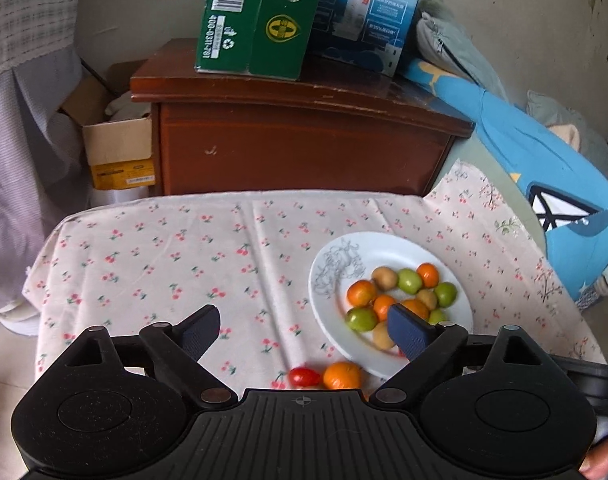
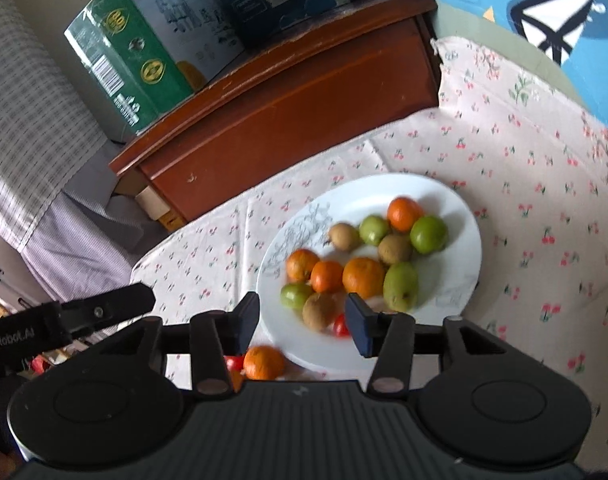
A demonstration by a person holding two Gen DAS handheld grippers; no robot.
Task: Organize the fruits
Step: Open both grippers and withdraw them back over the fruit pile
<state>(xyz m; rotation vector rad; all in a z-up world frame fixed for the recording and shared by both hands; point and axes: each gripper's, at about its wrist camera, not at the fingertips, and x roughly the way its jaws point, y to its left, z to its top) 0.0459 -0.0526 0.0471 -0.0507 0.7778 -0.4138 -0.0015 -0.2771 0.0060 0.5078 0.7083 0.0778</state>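
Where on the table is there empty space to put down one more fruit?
The cloth left of the plate is bare to its edge. The plate's patterned corner is free too. The fruit pile is crowded, and an orange and a tomato sit just off the plate's near rim.

In the right wrist view, a red tomato (image 2: 340, 326) on the plate (image 2: 456, 200) is hiding partly behind the right finger (image 2: 362, 330), and another tomato (image 2: 233, 362) at lower centre is showing only a sliver. Fruit edges are blurring.

In the left wrist view, the boxes (image 1: 259, 16) are running off the top edge.
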